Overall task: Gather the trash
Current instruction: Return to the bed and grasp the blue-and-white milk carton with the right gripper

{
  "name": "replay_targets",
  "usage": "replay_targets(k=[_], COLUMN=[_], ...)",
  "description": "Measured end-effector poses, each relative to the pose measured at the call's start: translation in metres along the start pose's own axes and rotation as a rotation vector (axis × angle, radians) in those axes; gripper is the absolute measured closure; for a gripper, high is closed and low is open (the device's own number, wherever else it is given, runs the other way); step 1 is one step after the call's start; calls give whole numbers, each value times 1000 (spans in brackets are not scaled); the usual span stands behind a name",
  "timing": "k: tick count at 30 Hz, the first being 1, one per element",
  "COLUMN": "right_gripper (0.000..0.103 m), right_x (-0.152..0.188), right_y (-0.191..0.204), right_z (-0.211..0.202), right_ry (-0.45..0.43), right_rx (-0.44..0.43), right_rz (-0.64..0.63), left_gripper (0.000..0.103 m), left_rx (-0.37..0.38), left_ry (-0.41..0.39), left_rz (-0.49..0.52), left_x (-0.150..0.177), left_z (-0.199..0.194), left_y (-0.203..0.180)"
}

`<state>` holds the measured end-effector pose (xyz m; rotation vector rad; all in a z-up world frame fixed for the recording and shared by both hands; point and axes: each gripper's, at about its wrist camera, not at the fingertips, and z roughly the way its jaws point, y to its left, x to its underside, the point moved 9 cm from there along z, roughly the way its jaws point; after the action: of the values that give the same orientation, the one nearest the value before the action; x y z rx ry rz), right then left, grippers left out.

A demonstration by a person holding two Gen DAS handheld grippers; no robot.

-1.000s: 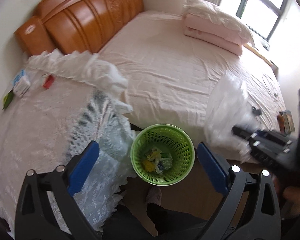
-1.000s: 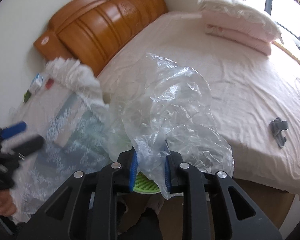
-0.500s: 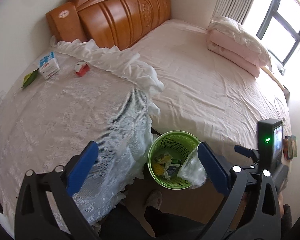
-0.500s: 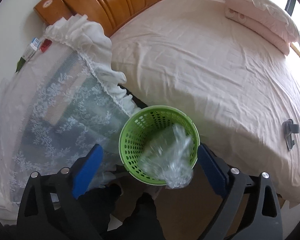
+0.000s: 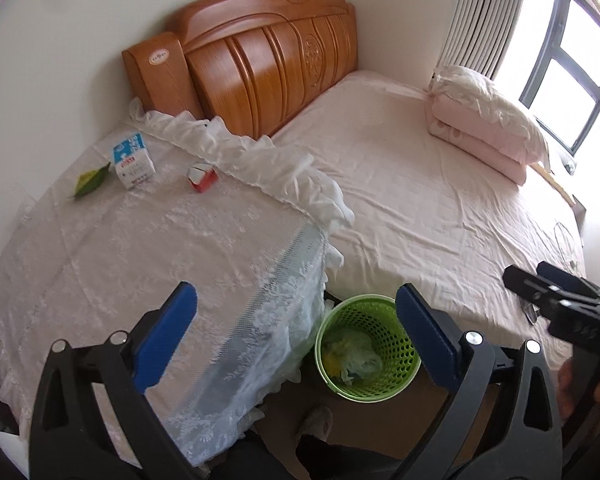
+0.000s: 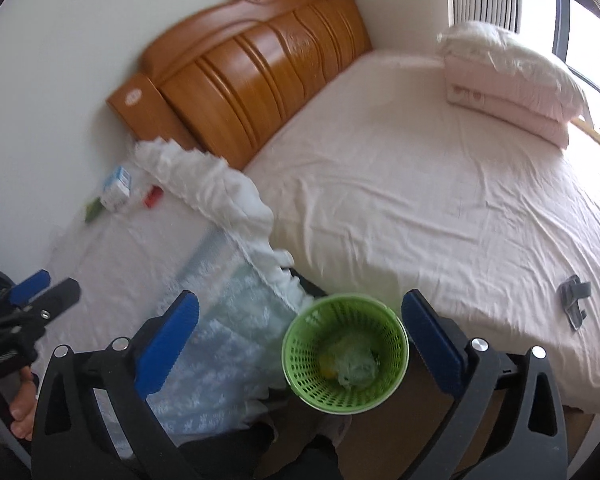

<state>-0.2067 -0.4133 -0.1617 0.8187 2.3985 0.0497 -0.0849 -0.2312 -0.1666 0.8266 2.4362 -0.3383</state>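
Both grippers gape empty; left gripper (image 5: 296,334) nearer the milk carton (image 5: 133,159), at its eleven o'clock

Lace-covered table (image 5: 148,248): carton (image 5: 133,159), wrappers.

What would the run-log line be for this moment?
left gripper: open, empty | right gripper: open, empty | clear plastic bag: inside green perforated plastic basket | small red box: on lace-covered table
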Motion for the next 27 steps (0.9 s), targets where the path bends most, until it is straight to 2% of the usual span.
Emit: replay_targets(k=[5,16,21,27], right_gripper=[2,2,2,2], right_x=[-8,-2,0,1], right_y=[20,59,91,148], right_z=[-4,5,20,50], right_ry=[-20,1,34,83], right_rx=[-22,-33,-53,-104], right_rz=[-8,-37,-78,-151], left_gripper=[8,8,8,8], left_rx=[-8,-9,-39,-111], left_ry=[-9,0,0,3], left_rz=[-3,-26,-70,-151], left_x=[-4,-1,3,11], left_z=[-4,-5,-7,-9], left_y=[15,47,82,144])
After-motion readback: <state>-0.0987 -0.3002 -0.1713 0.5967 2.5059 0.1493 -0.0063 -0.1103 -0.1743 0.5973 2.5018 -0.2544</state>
